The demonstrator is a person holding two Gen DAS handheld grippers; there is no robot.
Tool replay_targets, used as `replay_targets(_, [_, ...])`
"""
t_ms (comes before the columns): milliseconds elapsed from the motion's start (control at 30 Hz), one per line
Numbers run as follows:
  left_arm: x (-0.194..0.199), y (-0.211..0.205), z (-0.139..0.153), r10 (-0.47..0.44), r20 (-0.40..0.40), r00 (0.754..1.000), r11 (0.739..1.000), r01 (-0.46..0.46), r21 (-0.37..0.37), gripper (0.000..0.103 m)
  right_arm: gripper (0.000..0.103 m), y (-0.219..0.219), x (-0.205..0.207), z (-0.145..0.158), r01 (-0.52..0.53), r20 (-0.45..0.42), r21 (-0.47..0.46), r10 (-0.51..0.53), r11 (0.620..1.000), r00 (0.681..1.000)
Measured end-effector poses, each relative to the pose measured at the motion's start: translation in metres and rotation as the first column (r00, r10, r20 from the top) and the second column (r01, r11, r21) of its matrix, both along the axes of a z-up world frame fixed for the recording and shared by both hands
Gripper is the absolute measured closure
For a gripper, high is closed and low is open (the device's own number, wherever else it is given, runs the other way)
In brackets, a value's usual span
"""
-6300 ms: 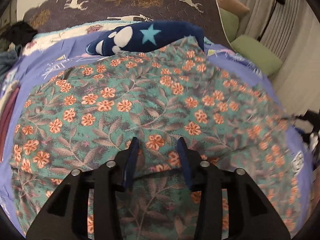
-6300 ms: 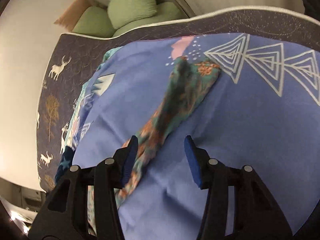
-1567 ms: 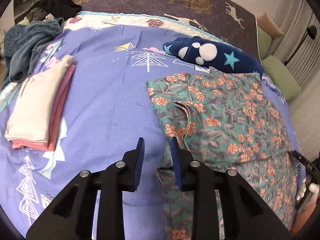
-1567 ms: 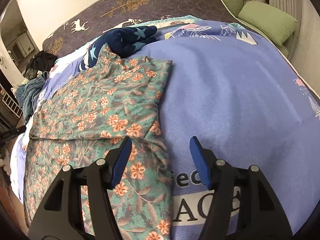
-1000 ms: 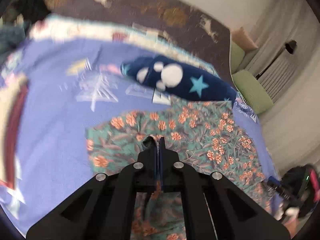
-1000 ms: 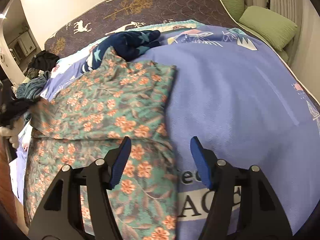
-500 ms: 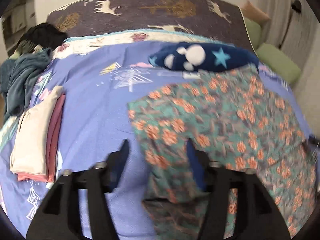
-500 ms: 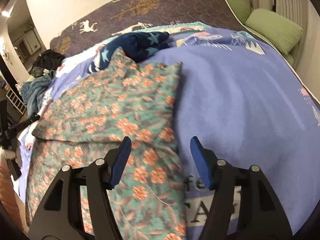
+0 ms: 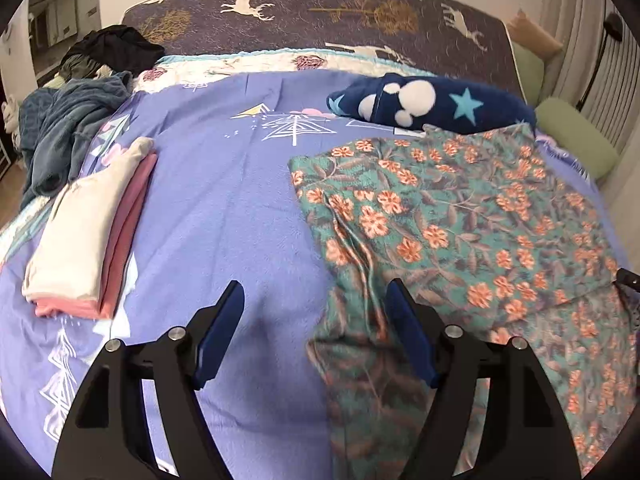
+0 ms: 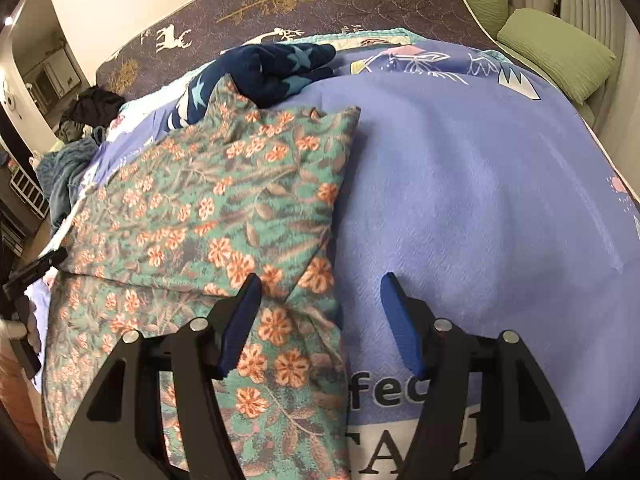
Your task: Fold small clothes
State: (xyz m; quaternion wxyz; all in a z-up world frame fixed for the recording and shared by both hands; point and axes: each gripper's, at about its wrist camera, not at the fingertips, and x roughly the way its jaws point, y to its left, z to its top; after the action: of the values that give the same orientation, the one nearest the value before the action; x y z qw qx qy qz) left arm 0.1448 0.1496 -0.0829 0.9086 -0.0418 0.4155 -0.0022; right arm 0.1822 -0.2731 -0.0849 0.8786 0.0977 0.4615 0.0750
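Observation:
A green floral garment (image 9: 460,216) lies on the blue bedspread (image 9: 224,208), its upper part folded over the lower part. It also shows in the right wrist view (image 10: 208,220). My left gripper (image 9: 316,320) is open and empty, hovering over the garment's left edge, its right finger (image 9: 408,332) above the cloth. My right gripper (image 10: 320,312) is open and empty over the garment's right edge, its left finger (image 10: 240,320) above the cloth.
A folded cream and pink stack (image 9: 88,232) lies at the left. A navy star-print fleece (image 9: 424,100) lies behind the garment. A heap of dark and teal clothes (image 9: 76,120) sits at the far left. Green pillows (image 10: 556,48) lie at the right.
My left gripper, shut on the garment's edge a second ago, has let go, opened wide and pulled back. The fold now lies flat. My right gripper stays open, almost still.

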Motion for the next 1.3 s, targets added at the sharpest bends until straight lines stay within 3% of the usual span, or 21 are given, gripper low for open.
replay_targets(100, [-0.019, -0.002, -0.008, -0.038, -0.024, 0.999, 0.998, 0.036, -0.053, 0.029, 0.040, -0.005, -0.007, -0.001, -0.002, -0.013, 0.042, 0.002, 0.999, 1.000])
replay_targets(200, [-0.041, -0.003, -0.021, -0.075, -0.049, 0.996, 0.996, 0.073, -0.047, 0.029, 0.040, -0.009, -0.021, -0.006, -0.027, -0.013, 0.057, 0.027, 0.998, 1.000])
replay_targets(300, [-0.050, 0.009, -0.023, -0.047, -0.051, 0.998, 0.995, 0.043, -0.085, 0.027, 0.044, -0.012, -0.031, -0.011, -0.019, -0.007, 0.011, 0.019, 1.000, 1.000])
replay_targets(367, [-0.055, 0.017, -0.025, -0.021, -0.056, 0.998, 0.995, 0.015, -0.103, 0.026, 0.052, -0.022, -0.034, -0.012, 0.026, -0.005, 0.026, -0.026, 0.999, 1.000])
replay_targets(633, [-0.101, 0.014, -0.025, -0.053, -0.045, 0.998, 0.989, 0.046, -0.140, 0.028, 0.050, -0.031, -0.068, -0.007, 0.050, 0.019, 0.041, -0.051, 0.998, 0.999])
replay_targets(867, [-0.156, 0.012, -0.025, -0.095, -0.040, 0.995, 0.975, 0.085, -0.204, 0.028, 0.050, -0.034, -0.120, -0.002, -0.002, 0.017, 0.155, 0.000, 0.988, 1.000])
replay_targets(1100, [-0.212, 0.001, -0.027, -0.137, -0.028, 0.990, 0.973, 0.129, -0.189, 0.028, 0.050, -0.030, -0.180, -0.002, -0.045, 0.019, 0.218, 0.042, 0.975, 0.999])
replay_targets(1300, [-0.258, 0.012, -0.028, -0.150, 0.024, 0.988, 0.940, 0.150, -0.305, 0.032, 0.050, -0.043, -0.239, -0.004, -0.044, 0.027, 0.284, 0.038, 0.958, 0.999])
